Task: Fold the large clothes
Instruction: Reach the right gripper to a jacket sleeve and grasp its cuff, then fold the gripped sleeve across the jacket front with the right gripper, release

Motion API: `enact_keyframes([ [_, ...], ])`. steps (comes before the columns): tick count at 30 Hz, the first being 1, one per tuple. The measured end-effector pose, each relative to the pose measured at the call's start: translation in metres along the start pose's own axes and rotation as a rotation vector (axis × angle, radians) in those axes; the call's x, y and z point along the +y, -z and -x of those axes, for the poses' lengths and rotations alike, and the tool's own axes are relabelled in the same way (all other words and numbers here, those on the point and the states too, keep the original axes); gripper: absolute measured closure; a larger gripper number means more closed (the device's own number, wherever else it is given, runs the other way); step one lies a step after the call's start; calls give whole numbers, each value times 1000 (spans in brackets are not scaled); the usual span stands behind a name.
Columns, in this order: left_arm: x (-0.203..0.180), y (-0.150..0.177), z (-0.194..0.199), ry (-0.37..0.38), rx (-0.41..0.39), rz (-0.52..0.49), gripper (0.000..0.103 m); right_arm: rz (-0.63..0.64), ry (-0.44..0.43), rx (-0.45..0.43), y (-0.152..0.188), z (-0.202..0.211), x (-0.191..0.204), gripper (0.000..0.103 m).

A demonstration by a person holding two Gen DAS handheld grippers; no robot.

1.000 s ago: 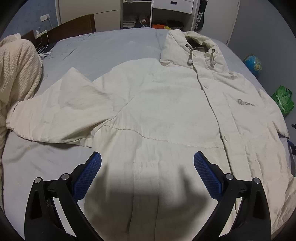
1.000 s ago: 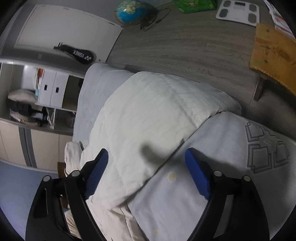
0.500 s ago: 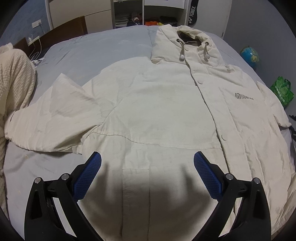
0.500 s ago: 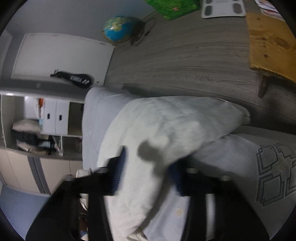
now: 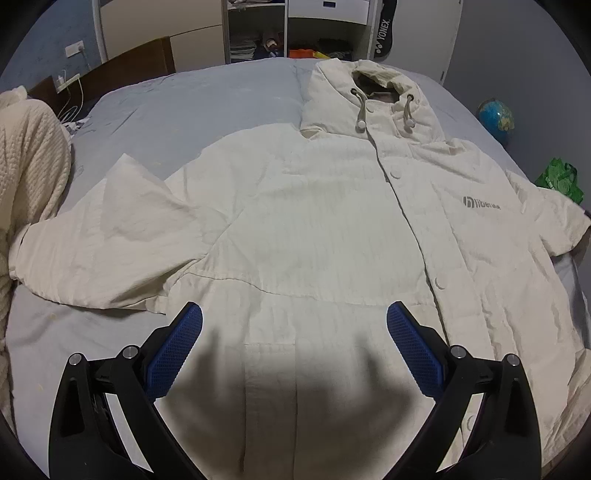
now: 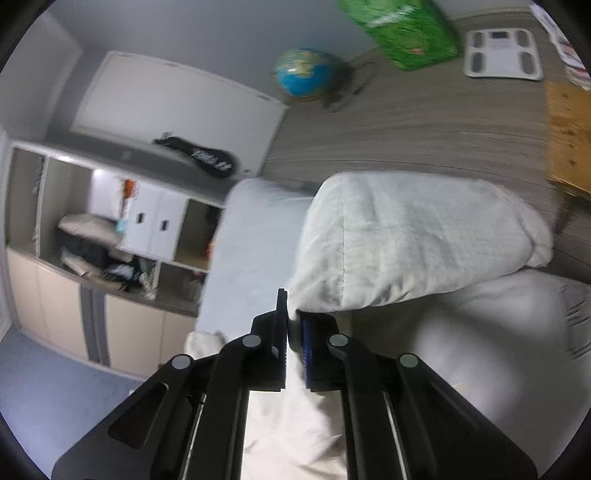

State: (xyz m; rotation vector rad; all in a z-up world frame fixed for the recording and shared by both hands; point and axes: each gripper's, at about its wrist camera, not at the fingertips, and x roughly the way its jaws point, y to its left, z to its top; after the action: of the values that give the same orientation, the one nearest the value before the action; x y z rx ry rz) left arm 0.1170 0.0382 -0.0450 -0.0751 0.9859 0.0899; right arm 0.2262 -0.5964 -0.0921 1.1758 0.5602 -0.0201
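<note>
Your cream hooded jacket lies spread front-up on the bed, which is covered in a pale grey-blue sheet. The hood points toward the shelving unit at the far side, with two drawcords hanging over the collar and the snap placket running down toward you. A grey logo sits on the chest panel at the right of the left wrist view. One sleeve stretches out to the left across the sheet, its upper edge kinked up into a point.

Your left gripper hovers over the lower front of the jacket with its blue-padded fingers spread wide, holding nothing; its shadow falls on the fabric just below.

Your right gripper has its fingers pressed nearly together, pinching cream jacket fabric at the base of the other sleeve, which bulges out over the bed edge above the wooden floor. That view is blurred.

A cream knitted blanket is heaped at the left side of the bed. On the floor beyond are a globe, a green bag and a white bathroom scale. A black racket cover hangs on the white wall.
</note>
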Motion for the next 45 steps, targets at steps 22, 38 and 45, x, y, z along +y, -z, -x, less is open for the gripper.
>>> enact_keyframes([
  [22,18,-6,15,6,-24,77,7,424,-173,398,197,-40,168,99],
  [38,17,-3,9,-1,-6,61,7,753,167,669,319,-96,135,91],
  [45,13,-4,11,40,-13,85,7,745,132,655,304,-68,124,50],
])
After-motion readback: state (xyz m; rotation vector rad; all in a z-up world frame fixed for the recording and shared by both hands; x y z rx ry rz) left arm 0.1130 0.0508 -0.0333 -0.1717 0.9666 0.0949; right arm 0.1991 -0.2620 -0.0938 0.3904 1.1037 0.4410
